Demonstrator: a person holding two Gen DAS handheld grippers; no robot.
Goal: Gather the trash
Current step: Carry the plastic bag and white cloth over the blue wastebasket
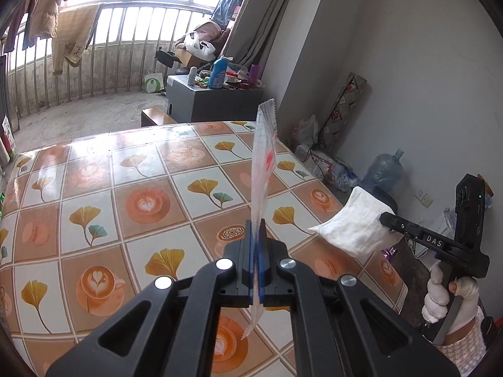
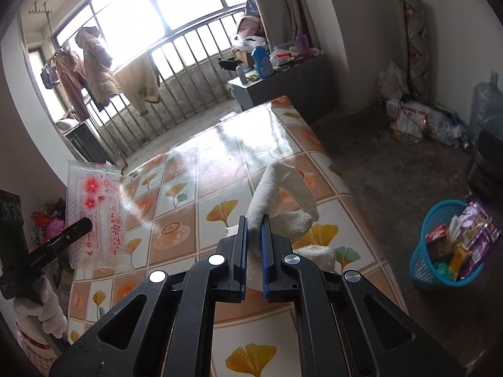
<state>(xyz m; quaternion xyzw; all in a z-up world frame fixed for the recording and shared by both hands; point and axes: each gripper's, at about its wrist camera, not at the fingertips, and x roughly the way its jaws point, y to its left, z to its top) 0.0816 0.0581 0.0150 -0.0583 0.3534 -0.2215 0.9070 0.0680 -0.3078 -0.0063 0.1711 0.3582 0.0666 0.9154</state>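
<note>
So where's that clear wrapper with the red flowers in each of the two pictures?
Left wrist view: the wrapper stands edge-on at centre, clamped in the left hand-held gripper.
Right wrist view: the wrapper shows flat-on at far left.
Shared landmark: the blue detergent bottle near the window.

Left gripper (image 1: 258,245): jaws closed on a clear plastic wrapper (image 1: 264,163) with red print, held edge-on and upright above the table (image 1: 94,194), which wears a gingko-leaf and coffee-cup patterned cloth. Right gripper (image 1: 391,223): at frame right, gripped by a white-gloved hand (image 1: 440,295), clamping a crumpled white cloth (image 1: 355,223) off the table's edge.
</note>
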